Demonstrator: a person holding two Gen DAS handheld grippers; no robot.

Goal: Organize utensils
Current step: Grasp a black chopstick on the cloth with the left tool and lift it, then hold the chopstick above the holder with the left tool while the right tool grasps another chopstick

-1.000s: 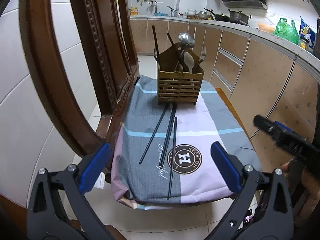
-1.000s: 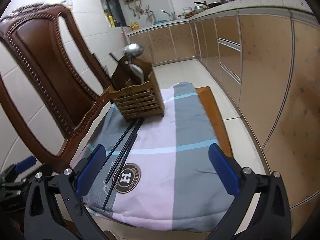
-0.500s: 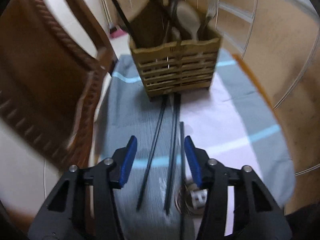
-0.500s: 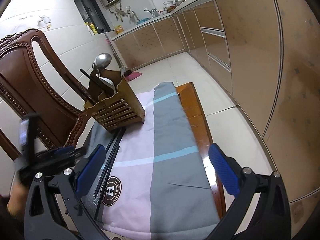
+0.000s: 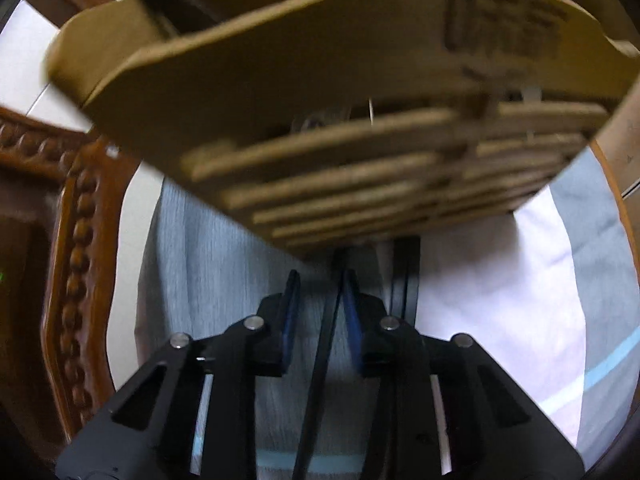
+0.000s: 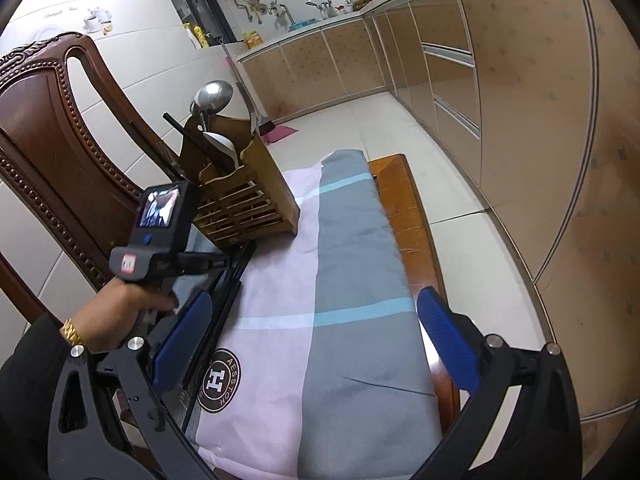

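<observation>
carved wooden chair (image 6: pixel 60 128), patchwork cloth (image 6: pixel 340 320), kitchen cabinets (image 6: pixel 520 120)

Home kitchen: tan cabinets (image 6: pixel 452 60), a tap (image 6: pixel 320 5), wall tiles (image 6: pixel 132 20).

A brown wooden chair seat (image 6: pixel 404 216) carries a folded grey, pink and blue-striped cloth (image 6: pixel 344 280). On the cloth stand a slatted wooden utensil holder (image 6: pixel 248 204) and loose black chopsticks (image 6: pixel 224 300).

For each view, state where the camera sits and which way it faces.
Left wrist: on the left gripper, aimed steeply down at a black chopstick between its closing jaws, wooden utensil holder looming close.
Right wrist: on the open right gripper, looking across the cloth; the person's hand shows.
Shared: holder, chopsticks, cloth.
</observation>
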